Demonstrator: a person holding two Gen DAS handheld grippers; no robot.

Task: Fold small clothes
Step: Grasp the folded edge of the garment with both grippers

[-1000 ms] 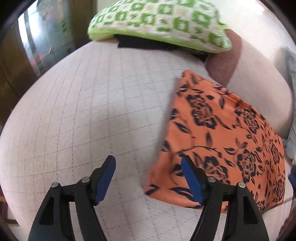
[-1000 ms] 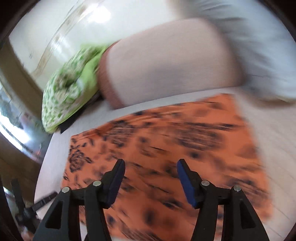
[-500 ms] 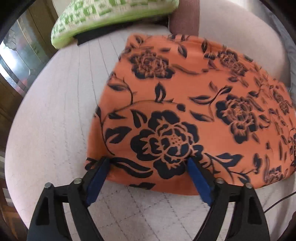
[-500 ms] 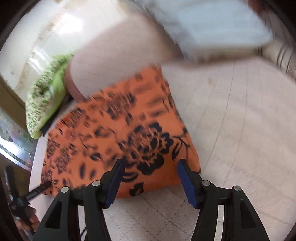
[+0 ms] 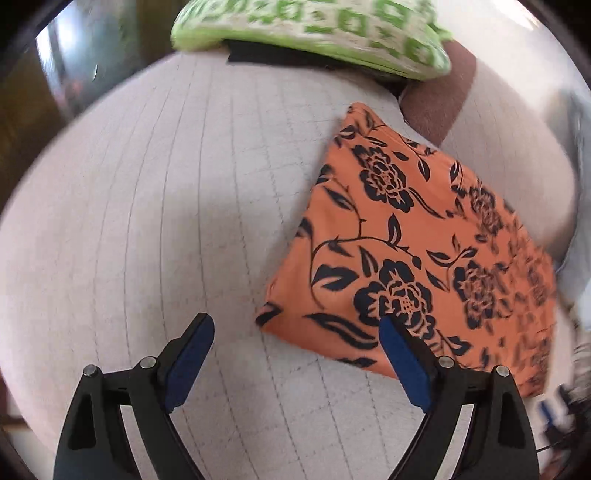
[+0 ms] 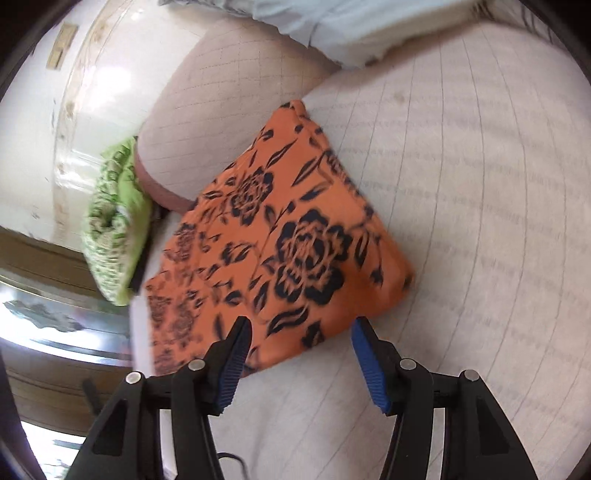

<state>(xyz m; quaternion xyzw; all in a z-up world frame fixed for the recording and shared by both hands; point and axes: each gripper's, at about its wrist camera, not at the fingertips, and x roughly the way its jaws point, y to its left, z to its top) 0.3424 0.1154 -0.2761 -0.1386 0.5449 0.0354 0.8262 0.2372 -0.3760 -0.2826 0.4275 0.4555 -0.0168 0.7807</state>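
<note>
Left gripper [image 5: 295, 334] wide open, nothing between the pads; jaws just opened further, over bare quilted cover, right pad overlapping the near edge of the orange floral cloth [image 5: 413, 258] in the lower right of the left wrist frame. Right gripper [image 6: 299, 332] about half open, empty too, straddling the near edge of the same cloth [image 6: 273, 258] at lower centre of its frame, no pad pressing. Cloth already a folded rectangle, lying flat on the pale quilted bed cover [image 5: 155, 229], far corner up against a pale bolster [image 6: 236, 122] with a brown end. Green patterned pillow [image 5: 310, 33] along the top of the left frame, well apart from the cloth. Light blue fabric [image 6: 332, 26] at the top of the right frame, possibly more laundry; too blurred at the edge to tell. Handling guess: thin, light, soft woven fabric, no stiffness, layers likely to slide over each other and splay if lifted by one layer. Best hold probably at the two near corners, pinching through all layers at the folded edge, one gripper per corner, then carrying flat and low. Main risk: catching only the top layer, or snagging the quilt underneath.
</note>
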